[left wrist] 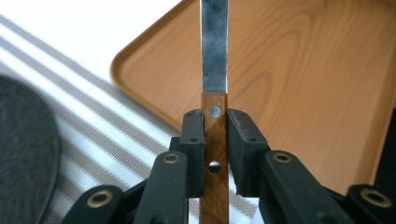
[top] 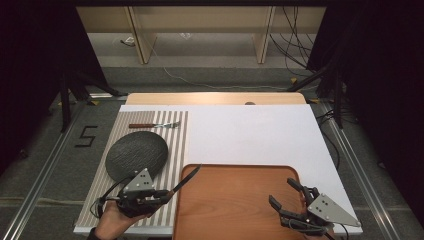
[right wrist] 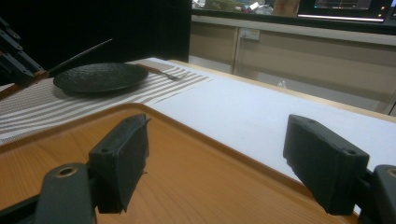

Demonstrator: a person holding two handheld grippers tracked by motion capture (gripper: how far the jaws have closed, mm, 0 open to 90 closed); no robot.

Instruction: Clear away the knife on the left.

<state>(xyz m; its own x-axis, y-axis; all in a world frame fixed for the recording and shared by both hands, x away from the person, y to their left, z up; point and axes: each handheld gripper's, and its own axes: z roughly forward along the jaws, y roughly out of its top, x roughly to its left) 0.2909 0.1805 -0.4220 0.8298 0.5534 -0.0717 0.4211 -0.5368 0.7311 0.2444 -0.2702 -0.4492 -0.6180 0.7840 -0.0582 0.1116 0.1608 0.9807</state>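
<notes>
- While your left gripper (top: 167,193) clamps the knife (left wrist: 214,70) by its wooden handle, the fingers (left wrist: 192,140) press on either side of the riveted wood, closed tight with no gap showing.
- You have the knife off the surface, I'd say: the high view shows its blade angling up and away from you, the tip over the near-left corner of the wooden tray (top: 240,200).
- So the step in hand looks like a carry: the knife is picked up and on its way to the place setting.
- That setting sits on the striped placemat (top: 177,135), with the dark round plate (top: 136,156) in the middle and the fork (top: 155,125) lying just beyond the plate's far edge.
- Your right gripper (top: 282,192) hovers over the tray's right end, fingers (right wrist: 122,158) spread wide and holding nothing.
- Next, you'll likely want to swing the knife left, away from the tray, and lower it flat on the bare stripes just beside the plate.
- Keep the blade level as it comes down, so the tip doesn't catch the tray rim or the plate.
- Let go only once the handle rests on the mat over the white tabletop (top: 250,135).
</notes>
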